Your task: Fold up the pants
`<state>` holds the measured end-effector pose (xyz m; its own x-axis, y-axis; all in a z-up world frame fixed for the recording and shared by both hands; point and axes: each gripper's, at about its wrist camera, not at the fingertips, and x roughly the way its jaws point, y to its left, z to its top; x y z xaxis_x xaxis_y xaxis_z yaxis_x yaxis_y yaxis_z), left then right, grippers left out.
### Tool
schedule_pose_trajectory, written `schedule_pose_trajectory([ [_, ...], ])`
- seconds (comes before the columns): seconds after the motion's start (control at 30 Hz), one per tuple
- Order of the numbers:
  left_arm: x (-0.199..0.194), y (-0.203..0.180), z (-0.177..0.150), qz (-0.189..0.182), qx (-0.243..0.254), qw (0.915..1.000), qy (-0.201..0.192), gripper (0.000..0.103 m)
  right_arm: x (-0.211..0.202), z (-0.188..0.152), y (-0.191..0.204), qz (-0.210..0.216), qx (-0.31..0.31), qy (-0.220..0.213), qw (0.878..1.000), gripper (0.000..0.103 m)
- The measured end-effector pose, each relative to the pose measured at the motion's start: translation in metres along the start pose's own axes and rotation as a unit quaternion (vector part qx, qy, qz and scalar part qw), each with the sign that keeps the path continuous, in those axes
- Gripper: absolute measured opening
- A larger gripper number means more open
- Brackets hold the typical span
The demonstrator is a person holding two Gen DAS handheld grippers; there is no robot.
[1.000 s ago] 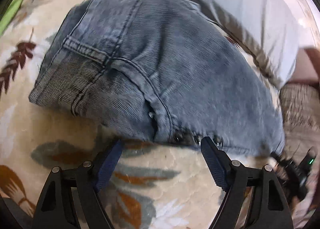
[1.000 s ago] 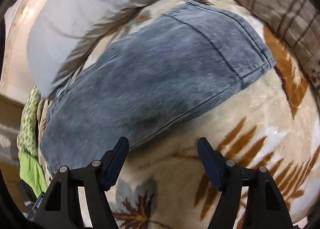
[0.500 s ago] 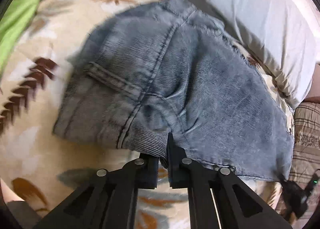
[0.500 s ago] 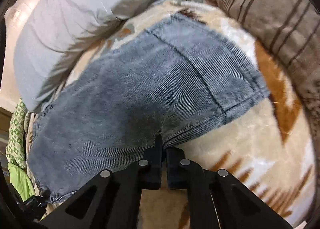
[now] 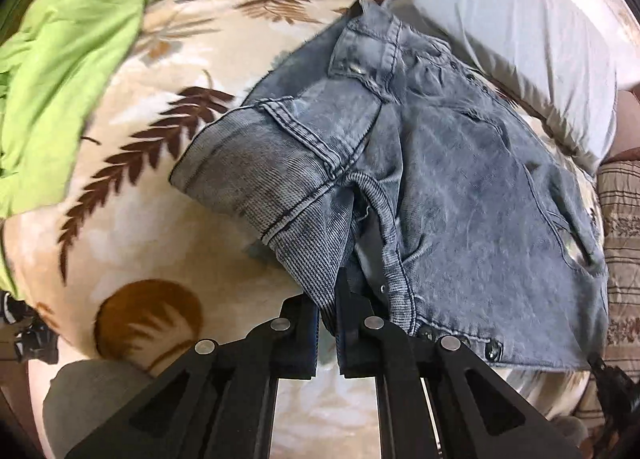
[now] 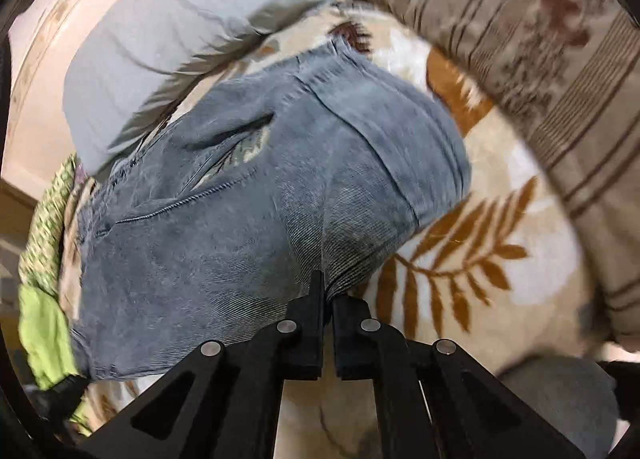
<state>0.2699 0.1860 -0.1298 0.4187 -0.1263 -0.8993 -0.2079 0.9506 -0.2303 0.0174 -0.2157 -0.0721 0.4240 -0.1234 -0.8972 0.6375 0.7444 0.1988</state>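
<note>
While the faded blue-grey denim pants (image 5: pixel 460 187) are spread on the cream leaf-patterned blanket (image 5: pixel 132 219), their near edge is pinched at 6 o'clock by the closed left gripper (image 5: pixel 329 315) and closed right gripper (image 6: pixel 327 299).

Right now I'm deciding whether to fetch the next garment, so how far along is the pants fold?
Early still. Done: both grips. The left gripper is shut on the near edge at one end of the denim pants, the right gripper on the other end. In hand: that near edge is raised off the fern-print blanket, fabric bunching. Left: carry it across, lay it flat, release.
</note>
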Motion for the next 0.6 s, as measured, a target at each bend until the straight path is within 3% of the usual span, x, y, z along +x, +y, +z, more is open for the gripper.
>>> schedule_pose_trajectory([
  [0.1,0.038,0.001,0.013,0.019,0.010,0.9988,0.043,0.010,0.037,0.005,0.004,-0.039,-0.022,0.027,0.999,0.011],
  [0.13,0.049,0.003,0.016,0.019,0.013,0.9980,0.059,0.016,0.042,0.003,-0.001,-0.042,-0.012,0.037,0.998,0.021],
  [0.2,0.039,0.000,0.011,0.016,0.026,0.9985,0.045,0.022,0.036,0.002,-0.012,-0.031,0.010,0.043,0.999,0.031],
  [0.27,0.021,-0.003,0.006,0.001,0.048,0.9988,0.010,0.039,0.010,0.002,-0.018,-0.026,0.015,0.013,0.999,0.047],
  [0.3,0.010,-0.006,0.004,0.002,0.066,0.9976,-0.018,0.043,-0.011,0.004,-0.019,-0.033,0.010,-0.023,0.999,0.062],
  [0.33,0.000,-0.012,0.000,0.003,0.083,0.9960,-0.034,0.055,-0.024,0.004,-0.017,-0.033,0.003,-0.045,0.998,0.074],
  [0.37,-0.012,-0.023,-0.007,0.001,0.100,0.9938,-0.049,0.063,-0.039,0.008,-0.015,-0.027,-0.009,-0.074,0.997,0.078],
  [0.47,-0.035,-0.061,-0.020,-0.027,0.150,0.9853,-0.078,0.063,-0.069,0.035,0.001,0.042,-0.052,-0.121,0.990,0.080],
  [0.6,-0.060,-0.108,-0.023,-0.077,0.201,0.9729,-0.084,0.066,-0.061,0.080,0.020,0.102,-0.077,-0.113,0.985,0.084],
])
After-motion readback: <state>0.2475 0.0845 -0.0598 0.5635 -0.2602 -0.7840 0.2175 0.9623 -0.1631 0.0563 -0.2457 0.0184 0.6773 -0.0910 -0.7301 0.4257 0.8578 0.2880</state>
